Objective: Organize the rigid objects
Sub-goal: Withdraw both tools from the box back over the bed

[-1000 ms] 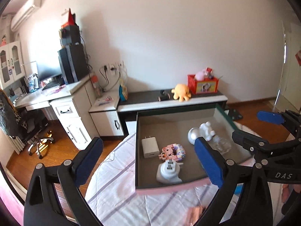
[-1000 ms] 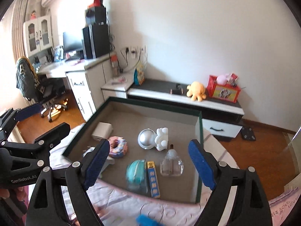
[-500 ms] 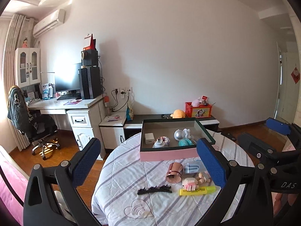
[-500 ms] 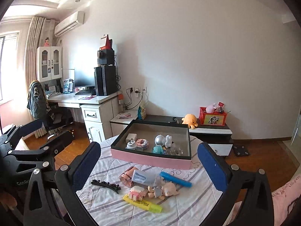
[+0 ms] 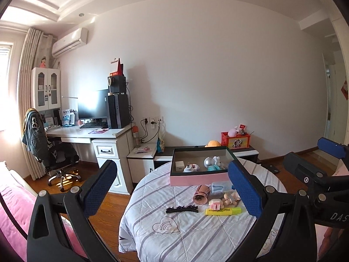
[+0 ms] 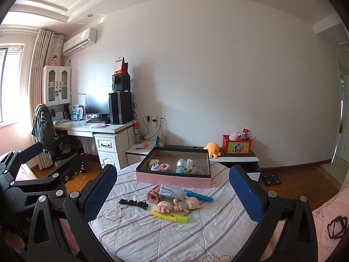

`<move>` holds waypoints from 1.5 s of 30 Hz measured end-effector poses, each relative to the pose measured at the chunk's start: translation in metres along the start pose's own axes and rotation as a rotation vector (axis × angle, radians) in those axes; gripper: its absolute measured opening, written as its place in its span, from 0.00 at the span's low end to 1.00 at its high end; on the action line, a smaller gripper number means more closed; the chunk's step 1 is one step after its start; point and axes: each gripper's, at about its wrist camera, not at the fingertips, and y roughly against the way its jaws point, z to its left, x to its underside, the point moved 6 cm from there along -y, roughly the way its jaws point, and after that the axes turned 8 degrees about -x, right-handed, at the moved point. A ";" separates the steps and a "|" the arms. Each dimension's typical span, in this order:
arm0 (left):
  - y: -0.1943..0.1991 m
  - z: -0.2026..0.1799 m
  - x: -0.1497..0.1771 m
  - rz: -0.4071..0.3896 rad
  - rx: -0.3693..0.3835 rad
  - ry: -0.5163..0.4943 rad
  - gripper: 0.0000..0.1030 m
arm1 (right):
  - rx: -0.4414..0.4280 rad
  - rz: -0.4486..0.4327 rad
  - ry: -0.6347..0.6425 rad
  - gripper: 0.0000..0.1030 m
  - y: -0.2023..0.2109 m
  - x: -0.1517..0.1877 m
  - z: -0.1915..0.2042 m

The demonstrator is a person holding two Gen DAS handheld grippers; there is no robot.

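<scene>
A pink-sided box with a dark rim (image 5: 198, 178) (image 6: 172, 180) stands at the far side of the round table and holds a white charger (image 5: 180, 166), a silver astronaut figure (image 6: 182, 163) and other small items. In front of it lie a rose-gold cylinder (image 6: 153, 194), a black hair clip (image 6: 133, 203), a yellow highlighter (image 6: 169, 215), a pink block toy (image 6: 163, 207), a small doll (image 6: 188, 203), a clear case (image 6: 171, 190) and a blue pen (image 6: 198, 196). My left gripper (image 5: 171, 168) and right gripper (image 6: 172, 168) both hang open and empty, well back from the table.
The table wears a striped quilted cloth (image 5: 196, 229). Behind it stand a low cabinet with an orange plush (image 6: 212, 149) and a red box (image 6: 236, 145), a white desk (image 5: 87, 133) with a computer, and an office chair (image 5: 52, 152). Pink bedding (image 5: 13, 214) lies at the left.
Both grippers have drawn far back from the box and risen a little, so the whole table now shows. The right gripper's jaws stand wider than a second ago.
</scene>
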 end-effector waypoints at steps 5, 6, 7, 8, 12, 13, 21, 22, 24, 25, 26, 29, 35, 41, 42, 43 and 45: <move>0.005 0.001 -0.002 -0.008 -0.001 0.004 1.00 | 0.007 -0.015 0.005 1.00 0.012 -0.003 0.002; 0.006 0.001 -0.002 -0.007 -0.002 0.004 1.00 | 0.006 -0.017 0.003 1.00 0.012 -0.003 0.002; 0.006 0.002 -0.002 -0.008 -0.003 0.004 1.00 | 0.006 -0.017 0.003 1.00 0.013 -0.002 0.003; 0.006 0.002 -0.002 -0.007 -0.001 0.004 1.00 | 0.008 -0.019 0.003 1.00 0.013 -0.002 0.003; 0.009 0.003 -0.002 -0.003 0.000 0.007 1.00 | 0.007 -0.016 0.001 1.00 0.012 -0.001 0.004; 0.010 0.003 -0.002 -0.002 0.000 0.007 1.00 | 0.008 -0.014 0.000 1.00 0.011 0.000 0.004; 0.003 -0.002 -0.001 0.023 0.005 0.006 1.00 | 0.010 0.000 -0.005 1.00 0.006 0.001 0.004; -0.002 -0.003 0.001 0.031 0.008 0.005 1.00 | 0.011 0.006 -0.007 1.00 0.004 0.002 0.004; -0.009 -0.004 0.006 0.051 0.014 0.000 1.00 | 0.012 0.019 -0.012 1.00 -0.002 0.005 0.002; -0.013 -0.006 0.009 0.061 0.018 -0.002 1.00 | 0.012 0.030 -0.015 1.00 -0.005 0.008 0.001; -0.018 -0.007 0.012 0.075 0.021 -0.005 1.00 | 0.012 0.038 -0.018 1.00 -0.007 0.010 0.000; -0.035 -0.013 0.025 0.125 0.040 -0.010 1.00 | 0.013 0.070 -0.027 1.00 -0.019 0.019 -0.003; -0.074 -0.026 0.062 0.245 0.074 -0.022 1.00 | 0.010 0.155 -0.052 1.00 -0.051 0.048 -0.016; -0.111 -0.037 0.103 0.363 0.095 -0.049 1.00 | 0.008 0.263 -0.077 1.00 -0.088 0.083 -0.030; -0.117 -0.039 0.109 0.378 0.099 -0.052 1.00 | 0.007 0.280 -0.082 1.00 -0.095 0.089 -0.033; -0.122 -0.041 0.114 0.393 0.103 -0.055 1.00 | 0.006 0.297 -0.087 1.00 -0.101 0.094 -0.035; -0.134 -0.044 0.125 0.426 0.113 -0.059 1.00 | 0.004 0.329 -0.095 1.00 -0.114 0.105 -0.040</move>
